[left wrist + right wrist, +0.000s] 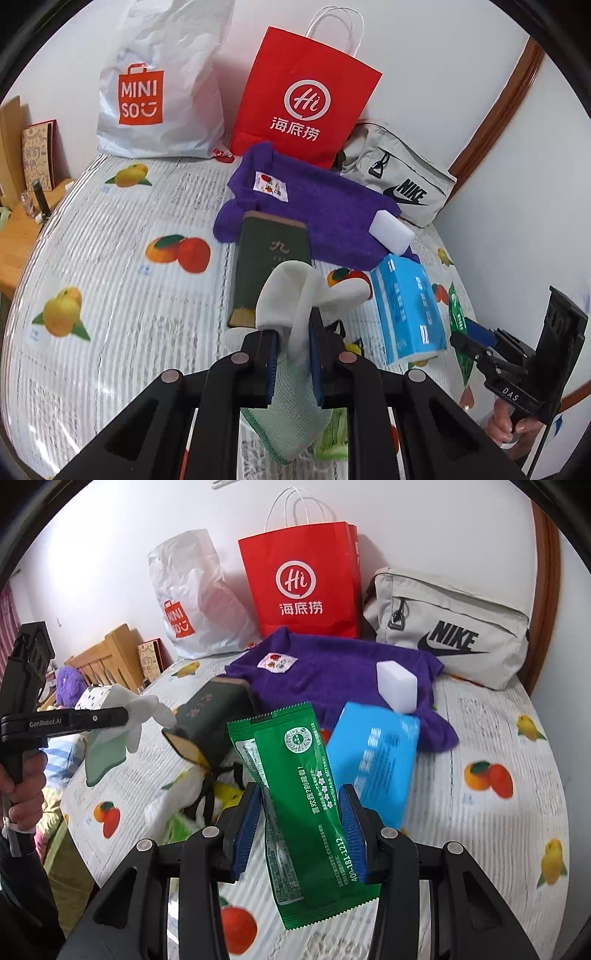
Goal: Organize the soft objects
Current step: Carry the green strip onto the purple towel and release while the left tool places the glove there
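Note:
My left gripper (293, 328) is shut on a white and pale-green glove (295, 295), held above the table; it also shows in the right wrist view (125, 716). My right gripper (301, 805) is shut on a green foil packet (299, 790), held above the table; the right gripper shows at the right in the left wrist view (476, 339). A purple towel (314, 206) lies at the back with a white sponge block (391, 230) on it. A blue tissue pack (406, 310) lies in front of the towel.
A dark green box (271, 266) lies mid-table. A white MINISO bag (162, 92), a red paper bag (306, 99) and a grey Nike pouch (402, 181) stand along the back wall. The fruit-print tablecloth (110, 258) covers the table. A wooden shelf (22, 221) stands left.

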